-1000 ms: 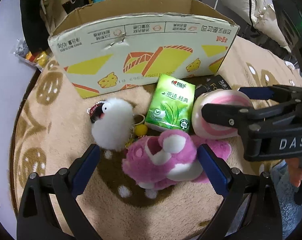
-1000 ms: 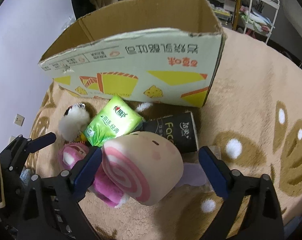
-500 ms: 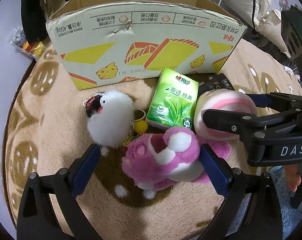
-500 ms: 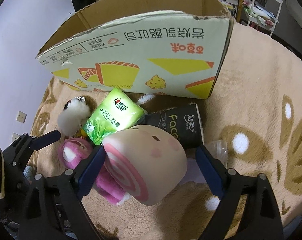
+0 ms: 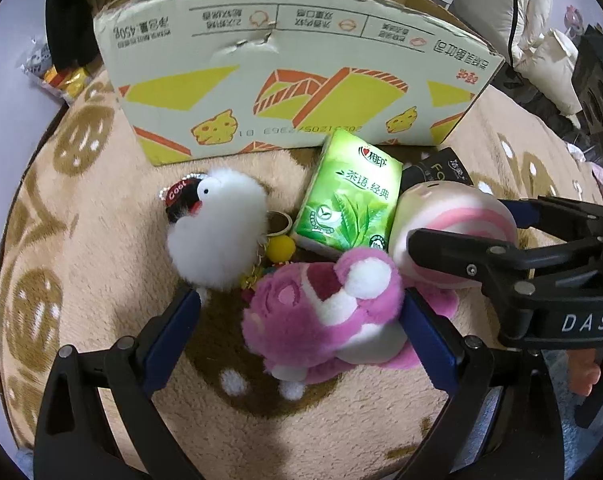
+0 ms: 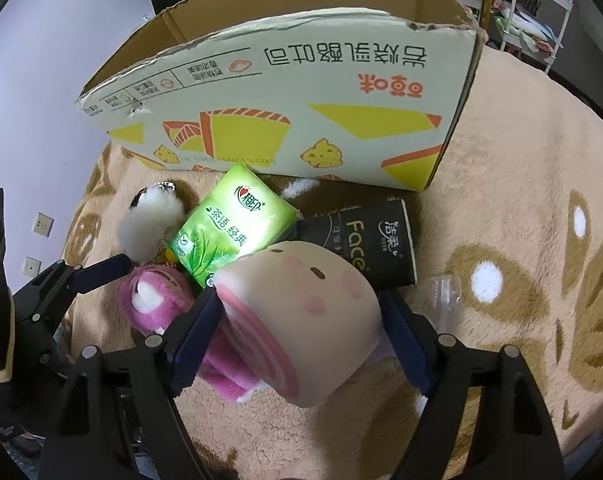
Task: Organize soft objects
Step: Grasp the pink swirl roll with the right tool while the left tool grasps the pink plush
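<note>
A pink-and-cream roll plush (image 6: pixel 301 320) lies on the beige rug between the fingers of my right gripper (image 6: pixel 299 304). Its jaws are closing and both blue pads touch the roll's sides. Left of it sits a purple-pink bear plush (image 5: pixel 321 312), framed by my left gripper (image 5: pixel 297 304), which is open; the right pad brushes the bear and the left pad stands apart. A white fluffy keychain plush (image 5: pixel 217 228) rests just beyond the left finger. A green tissue pack (image 5: pixel 349 196) and a black tissue pack (image 6: pixel 365 244) lie behind the plushes.
An open cardboard box (image 5: pixel 293 80) stands on the rug right behind the pile, its printed wall facing me. A small clear plastic piece (image 6: pixel 443 300) lies right of the roll. Snack packets (image 5: pixel 61 80) sit at the far left edge. Bare rug (image 6: pixel 521 220) stretches to the right.
The right gripper's fingers have drawn in until both meet the roll plush. Both views have shifted slightly closer over the pile; the plushes lie where they were.
</note>
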`<state>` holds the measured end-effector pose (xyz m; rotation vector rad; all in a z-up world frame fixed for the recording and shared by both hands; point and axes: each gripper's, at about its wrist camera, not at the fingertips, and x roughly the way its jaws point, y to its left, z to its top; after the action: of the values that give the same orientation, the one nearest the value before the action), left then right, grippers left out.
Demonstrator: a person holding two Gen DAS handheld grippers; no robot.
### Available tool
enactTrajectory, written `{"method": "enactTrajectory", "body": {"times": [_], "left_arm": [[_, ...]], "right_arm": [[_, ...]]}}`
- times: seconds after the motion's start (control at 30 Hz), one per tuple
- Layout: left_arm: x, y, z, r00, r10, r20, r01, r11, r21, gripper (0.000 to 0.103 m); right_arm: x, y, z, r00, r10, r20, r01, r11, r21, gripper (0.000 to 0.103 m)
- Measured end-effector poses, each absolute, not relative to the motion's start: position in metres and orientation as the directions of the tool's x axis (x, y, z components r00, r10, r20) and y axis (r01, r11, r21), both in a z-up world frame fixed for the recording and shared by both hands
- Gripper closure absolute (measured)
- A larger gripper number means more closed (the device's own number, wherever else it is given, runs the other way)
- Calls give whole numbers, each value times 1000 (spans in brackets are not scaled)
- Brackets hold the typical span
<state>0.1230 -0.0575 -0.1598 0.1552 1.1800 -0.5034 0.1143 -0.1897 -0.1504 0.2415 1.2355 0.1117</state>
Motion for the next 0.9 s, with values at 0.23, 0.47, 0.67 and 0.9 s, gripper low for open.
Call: {"method": "enactTrajectory", "body": {"times": [0.23, 0.47, 0.67, 0.9], "left_arm": [[120, -57, -157, 243, -346, -906, 480, 855, -198, 24], [110, -60, -147, 281, -357, -891, 525, 834, -169, 40], [105, -56, -139, 306, -349, -886, 522, 839, -150, 42], [91, -53, -121, 394, -325, -860, 536, 841, -72, 44]], "right_arm": [[113, -187, -149, 324, 217, -921, 37, 970, 242, 27], [110, -182, -146, 327, 195, -925, 34, 975, 218, 38], [104, -180, -139, 351, 184, -918, 23, 978, 205, 47], [95, -181, -125, 390, 172, -905, 16, 981, 193, 50]]}}
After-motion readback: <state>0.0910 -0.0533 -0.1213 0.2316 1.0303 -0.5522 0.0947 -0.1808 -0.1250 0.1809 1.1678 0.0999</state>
